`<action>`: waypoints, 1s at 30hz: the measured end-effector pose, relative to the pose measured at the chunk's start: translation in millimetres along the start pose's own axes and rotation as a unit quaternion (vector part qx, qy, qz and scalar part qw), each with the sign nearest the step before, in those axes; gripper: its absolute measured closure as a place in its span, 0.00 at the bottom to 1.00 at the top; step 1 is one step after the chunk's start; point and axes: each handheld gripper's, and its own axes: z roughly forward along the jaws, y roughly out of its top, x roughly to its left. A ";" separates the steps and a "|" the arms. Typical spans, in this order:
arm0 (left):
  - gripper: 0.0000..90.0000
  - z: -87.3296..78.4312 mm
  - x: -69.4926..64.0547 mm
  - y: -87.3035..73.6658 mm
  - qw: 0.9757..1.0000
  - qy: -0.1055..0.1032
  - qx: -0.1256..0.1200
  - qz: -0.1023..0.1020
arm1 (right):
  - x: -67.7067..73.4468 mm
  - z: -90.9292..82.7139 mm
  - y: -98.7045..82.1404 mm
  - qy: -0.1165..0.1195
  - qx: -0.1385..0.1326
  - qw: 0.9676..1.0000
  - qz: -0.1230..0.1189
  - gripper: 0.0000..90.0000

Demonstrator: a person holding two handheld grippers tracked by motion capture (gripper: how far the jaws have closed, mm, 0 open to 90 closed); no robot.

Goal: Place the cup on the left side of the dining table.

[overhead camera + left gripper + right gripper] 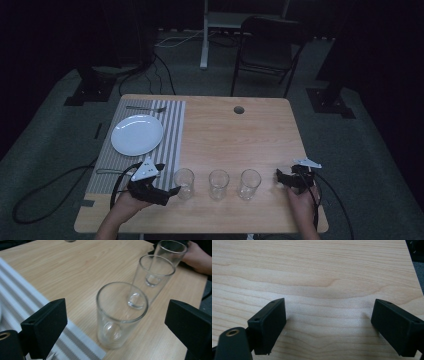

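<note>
We note three clear, empty drinking glasses standing upright in a row along the near side of the wooden table (240, 135): left glass (184, 183), middle glass (218, 184), right glass (249, 184). They stand apart; the left one is just beside the striped placemat (172, 140).

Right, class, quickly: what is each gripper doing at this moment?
Left gripper: open, jaws either side of the nearest glass, not touching it.
Right gripper: open, holding nothing, over the bare table.

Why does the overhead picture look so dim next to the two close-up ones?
High view: dark surroundings, only the table lit, slightly soft. Left gripper view: bright, nearest glass sharp, farthest glass softer. Right gripper view: evenly lit wood grain, faint shadows beside the jaws.
</note>
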 end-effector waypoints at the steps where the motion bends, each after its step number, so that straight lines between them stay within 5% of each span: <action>1: 0.05 1.3 -0.3 1.3 1.000 -0.004 0.002 0.002 | 0.0 0.0 0.0 0.000 0.000 1.000 0.000 0.14; 6: 0.05 12.5 -3.0 7.7 1.000 -0.007 0.011 0.013 | 0.0 0.0 0.0 0.000 0.000 1.000 0.000 0.14; 12: 0.05 21.4 -3.5 9.7 1.000 -0.022 0.006 0.003 | 0.0 -0.2 -0.1 0.000 0.000 1.000 0.001 0.14; 30: 0.05 45.4 -21.1 36.5 0.998 -0.051 0.024 0.035 | 0.0 -0.2 -0.1 0.000 0.000 1.000 0.001 0.14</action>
